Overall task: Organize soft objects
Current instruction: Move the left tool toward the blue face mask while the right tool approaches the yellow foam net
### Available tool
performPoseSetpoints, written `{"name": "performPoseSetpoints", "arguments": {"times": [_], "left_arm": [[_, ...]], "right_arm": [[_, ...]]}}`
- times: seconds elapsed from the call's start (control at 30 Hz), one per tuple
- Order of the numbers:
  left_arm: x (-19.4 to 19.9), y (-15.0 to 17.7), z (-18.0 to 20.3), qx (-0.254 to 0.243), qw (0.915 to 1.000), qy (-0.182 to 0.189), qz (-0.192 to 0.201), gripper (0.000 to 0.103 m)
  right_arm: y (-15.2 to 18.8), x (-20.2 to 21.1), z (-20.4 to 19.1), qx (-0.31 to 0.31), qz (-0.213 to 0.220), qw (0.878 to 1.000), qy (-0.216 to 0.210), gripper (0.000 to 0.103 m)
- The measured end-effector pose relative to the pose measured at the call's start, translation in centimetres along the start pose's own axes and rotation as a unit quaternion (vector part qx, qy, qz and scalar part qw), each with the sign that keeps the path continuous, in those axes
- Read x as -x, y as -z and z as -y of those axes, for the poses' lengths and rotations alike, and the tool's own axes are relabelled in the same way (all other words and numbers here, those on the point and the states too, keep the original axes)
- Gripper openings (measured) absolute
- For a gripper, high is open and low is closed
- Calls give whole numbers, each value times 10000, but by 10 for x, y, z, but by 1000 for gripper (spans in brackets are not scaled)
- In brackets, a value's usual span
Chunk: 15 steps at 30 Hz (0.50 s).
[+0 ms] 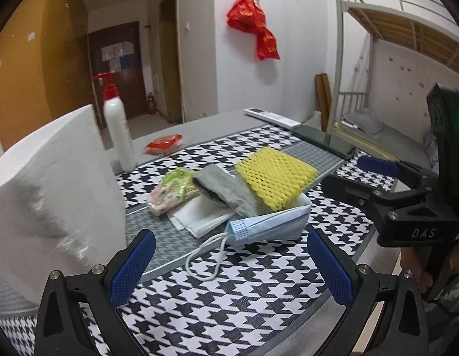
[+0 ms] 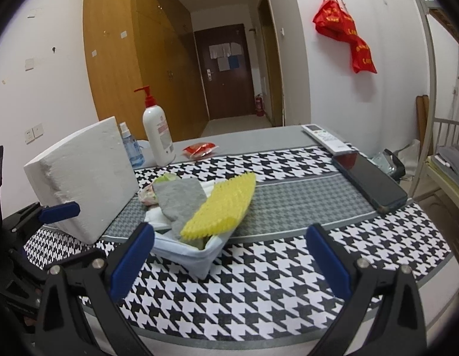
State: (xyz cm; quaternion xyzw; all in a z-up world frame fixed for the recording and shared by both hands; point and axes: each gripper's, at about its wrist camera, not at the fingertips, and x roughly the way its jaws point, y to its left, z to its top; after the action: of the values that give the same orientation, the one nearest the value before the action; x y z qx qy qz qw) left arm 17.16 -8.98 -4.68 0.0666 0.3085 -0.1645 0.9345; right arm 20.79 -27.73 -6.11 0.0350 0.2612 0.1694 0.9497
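Hovering wide open and empty: left gripper [image 1: 229, 264], right gripper [image 2: 229, 262]. Sock [image 1: 226, 188], yellow netting [image 1: 275, 175], mask [image 1: 271, 224] already piled together. Foam block [image 1: 51, 190] likely remains.

In the left wrist view the white foam block [image 1: 57, 190] runs off the frame at nine o'clock, its near face smeared by blur. The face mask [image 1: 268, 225] hides the lower ends of the grey cloth [image 1: 226, 190] and the yellow foam net [image 1: 275, 175]. The right claw [image 1: 374, 163] is cut at three o'clock, so its opening cannot be read there. In the right wrist view the blue spray bottle [image 2: 131, 148] stands half behind the block, and the pump bottle's label [image 2: 164, 136] is too small to read.
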Motion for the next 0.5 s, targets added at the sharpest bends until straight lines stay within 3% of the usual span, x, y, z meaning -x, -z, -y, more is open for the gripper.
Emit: {"name": "performPoseSetpoints", "arguments": {"times": [0.43, 0.5], "left_arm": [[-50, -8, -8, -272, 9968, 450, -607, 102], [-57, -12, -10, -272, 9953, 650, -669, 102]], "right_arm": [[-8, -25, 8, -90, -516, 9983, -269, 103], [-9, -28, 9, -95, -568, 9980, -269, 103]]}}
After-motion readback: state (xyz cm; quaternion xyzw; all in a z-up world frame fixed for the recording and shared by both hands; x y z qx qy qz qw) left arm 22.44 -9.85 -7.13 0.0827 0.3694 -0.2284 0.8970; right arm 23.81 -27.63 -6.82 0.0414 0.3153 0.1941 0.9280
